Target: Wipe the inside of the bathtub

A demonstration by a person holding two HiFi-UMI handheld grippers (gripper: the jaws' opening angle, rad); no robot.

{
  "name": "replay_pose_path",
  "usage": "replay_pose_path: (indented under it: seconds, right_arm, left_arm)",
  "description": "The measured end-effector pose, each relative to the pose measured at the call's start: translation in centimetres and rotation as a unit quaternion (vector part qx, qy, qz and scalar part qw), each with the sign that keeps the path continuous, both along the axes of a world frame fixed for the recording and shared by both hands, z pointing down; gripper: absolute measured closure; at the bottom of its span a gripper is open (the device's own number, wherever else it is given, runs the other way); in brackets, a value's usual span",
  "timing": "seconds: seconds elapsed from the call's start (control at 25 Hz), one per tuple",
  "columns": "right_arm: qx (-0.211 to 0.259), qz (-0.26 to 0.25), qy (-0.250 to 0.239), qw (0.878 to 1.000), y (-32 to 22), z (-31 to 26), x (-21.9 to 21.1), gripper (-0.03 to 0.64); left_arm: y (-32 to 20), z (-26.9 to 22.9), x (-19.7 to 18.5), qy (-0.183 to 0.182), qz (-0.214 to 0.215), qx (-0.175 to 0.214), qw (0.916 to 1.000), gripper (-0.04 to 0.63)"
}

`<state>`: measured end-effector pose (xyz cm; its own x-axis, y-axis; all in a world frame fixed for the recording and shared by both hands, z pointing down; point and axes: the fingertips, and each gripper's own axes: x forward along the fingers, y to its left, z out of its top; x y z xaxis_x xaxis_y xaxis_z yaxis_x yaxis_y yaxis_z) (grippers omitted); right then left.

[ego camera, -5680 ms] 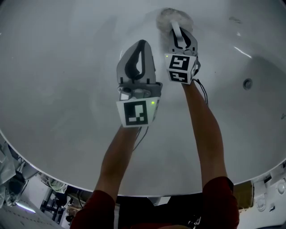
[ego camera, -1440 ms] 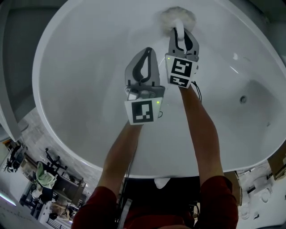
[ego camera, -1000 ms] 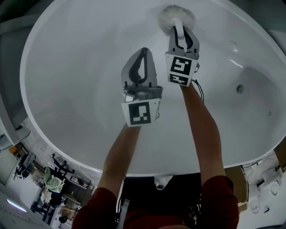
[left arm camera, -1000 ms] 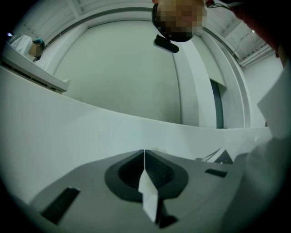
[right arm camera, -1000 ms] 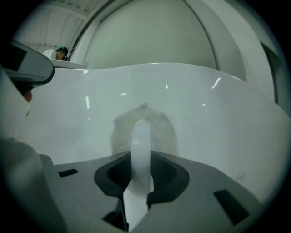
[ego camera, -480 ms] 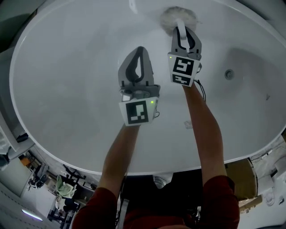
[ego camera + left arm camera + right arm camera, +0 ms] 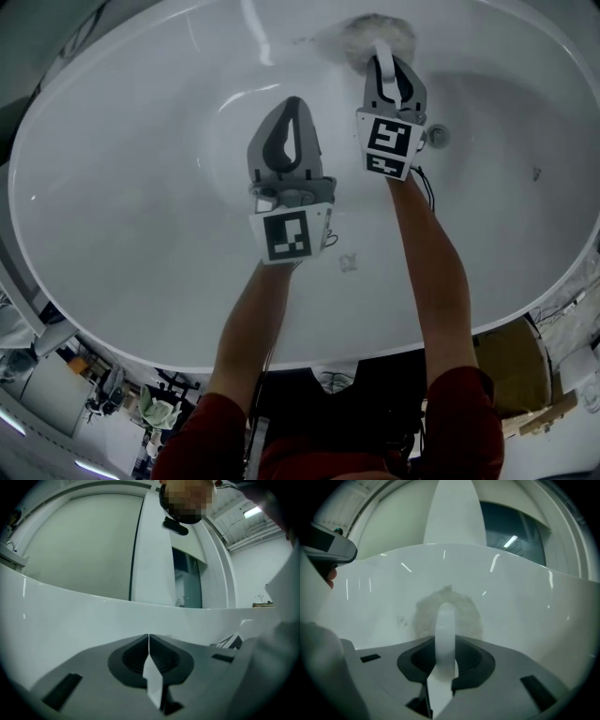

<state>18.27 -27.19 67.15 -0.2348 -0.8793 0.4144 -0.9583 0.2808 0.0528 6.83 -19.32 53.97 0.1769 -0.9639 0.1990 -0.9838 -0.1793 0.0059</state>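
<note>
Glossy tub, fuzzy scrubber
The bathtub [image 7: 112, 187] is smooth, glossy white. At twelve o'clock is a fuzzy, fibrous scrubber head [image 7: 356, 37] on a smooth white plastic handle [image 7: 445, 630]. The left gripper [image 7: 292, 105] and right gripper [image 7: 382, 58] are matt grey plastic.

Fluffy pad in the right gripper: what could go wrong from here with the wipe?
1. The right gripper grips the fluffy pad only by its narrow white handle. Against the glossy, curved bathtub wall, it may twist or slip out.
2. The drain sits close beside that gripper, so the pad could catch there.
3. The left gripper, shut and empty, is alongside and might bump the tub.
</note>
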Motion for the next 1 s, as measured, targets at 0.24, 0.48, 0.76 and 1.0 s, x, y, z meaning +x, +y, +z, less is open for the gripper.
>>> replay_pose_path:
  seconds: [0.24,0.48,0.76,1.0]
  right_arm:
    - [-0.006,0.028,0.017,0.999,-0.8,2.1,9.0,0.523]
    - [-0.017,0.079,0.009,0.997,-1.3,3.1,17.4,0.523]
    - [-0.028,0.123,0.002,0.992,-0.1,3.1,22.3,0.523]
    - [-0.036,0.151,-0.018,0.988,0.4,2.6,23.3,0.523]
  left_arm:
    - [-1.3,1.6,7.2,-0.005,0.035,-0.005,0.9994,0.578]
    - [-2.5,2.6,12.5,-0.008,0.058,-0.006,0.9983,0.578]
    - [-2.7,2.3,16.7,-0.003,0.079,-0.005,0.9968,0.578]
    - [-2.1,1.3,16.3,0.001,0.083,-0.002,0.9965,0.578]
